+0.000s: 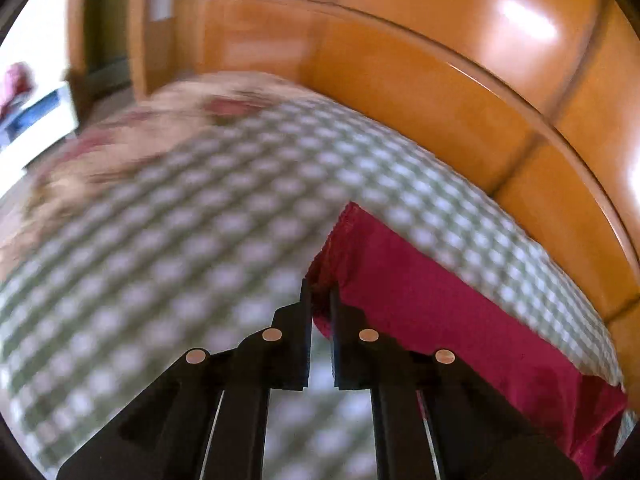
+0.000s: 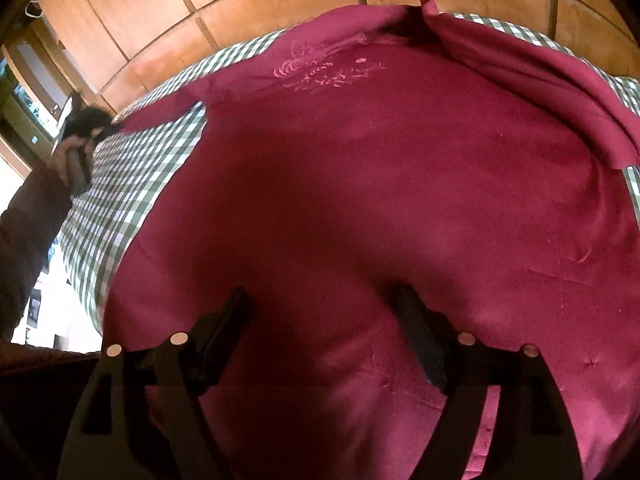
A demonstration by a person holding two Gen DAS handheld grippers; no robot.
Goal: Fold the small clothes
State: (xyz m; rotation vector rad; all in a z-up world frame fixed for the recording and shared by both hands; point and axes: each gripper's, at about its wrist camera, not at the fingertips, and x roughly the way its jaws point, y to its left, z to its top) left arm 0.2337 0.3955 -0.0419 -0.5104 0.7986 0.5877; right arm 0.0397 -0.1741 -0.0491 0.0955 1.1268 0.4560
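Between the left gripper's (image 1: 320,296) nearly closed fingers sits the crimson T-shirt's (image 2: 360,200) ribbed sleeve hem, while the right gripper (image 2: 322,300) spreads wide above its smooth, embroidered front on the checked sheet (image 1: 180,240).

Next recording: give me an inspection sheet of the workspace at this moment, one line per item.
Surface: green-checked sheet over a bed, floral cover at its far part.
Job's things: red garment spread on the sheet, pink print showing, one corner flipped over.
Clutter: nothing seen.
Grippers: left gripper nearly closed on the garment's edge; right gripper open, just above the garment or on it.
Cables: nothing seen.
Surroundings: orange wooden panelling behind the bed; left view motion-blurred.
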